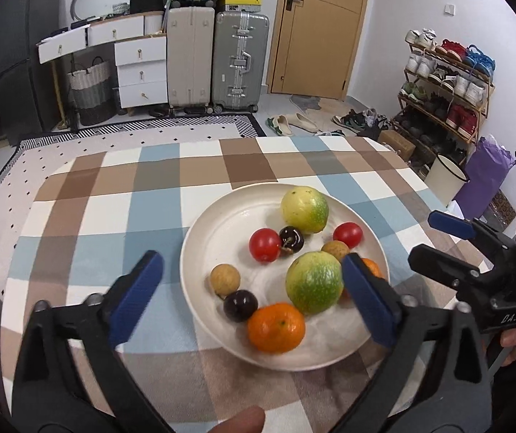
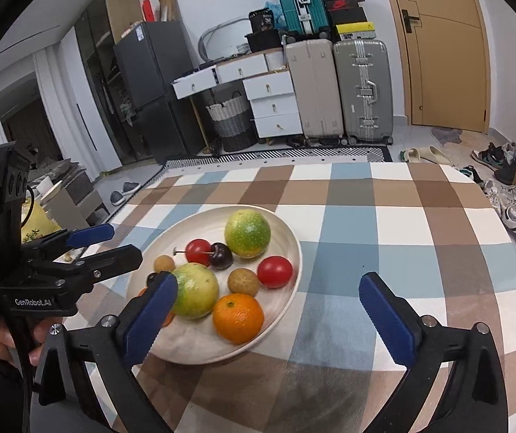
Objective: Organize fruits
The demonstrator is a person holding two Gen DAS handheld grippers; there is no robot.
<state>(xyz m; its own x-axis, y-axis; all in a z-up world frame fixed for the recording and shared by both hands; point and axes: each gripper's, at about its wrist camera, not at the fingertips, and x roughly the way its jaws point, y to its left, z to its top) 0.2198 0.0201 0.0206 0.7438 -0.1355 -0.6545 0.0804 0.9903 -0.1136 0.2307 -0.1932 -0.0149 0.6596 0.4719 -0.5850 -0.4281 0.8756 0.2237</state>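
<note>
left blue-padded gripper [image 1: 252,297]: jaws apart, empty; right blue-padded gripper [image 2: 269,319]: jaws apart, empty | mixed round fruits [image 1: 276,326]: inside shallow white ceramic plate [image 1: 200,231] | plate: on checked tablecloth [image 1: 113,187]

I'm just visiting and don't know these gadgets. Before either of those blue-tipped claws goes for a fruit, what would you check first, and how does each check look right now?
1. Left gripper open and holding nothing: ok.
2. Right gripper open and holding nothing: ok.
3. All fruit inside the plate, none on the checked tablecloth: ok.
4. Orange at the near rim free to grasp from above: ok.
5. Second orange clear to grasp: not ok, it sits mostly hidden behind the left gripper's finger and a green fruit.
6. A place to sort the fruit into: cannot tell, only the one plate shows.
</note>
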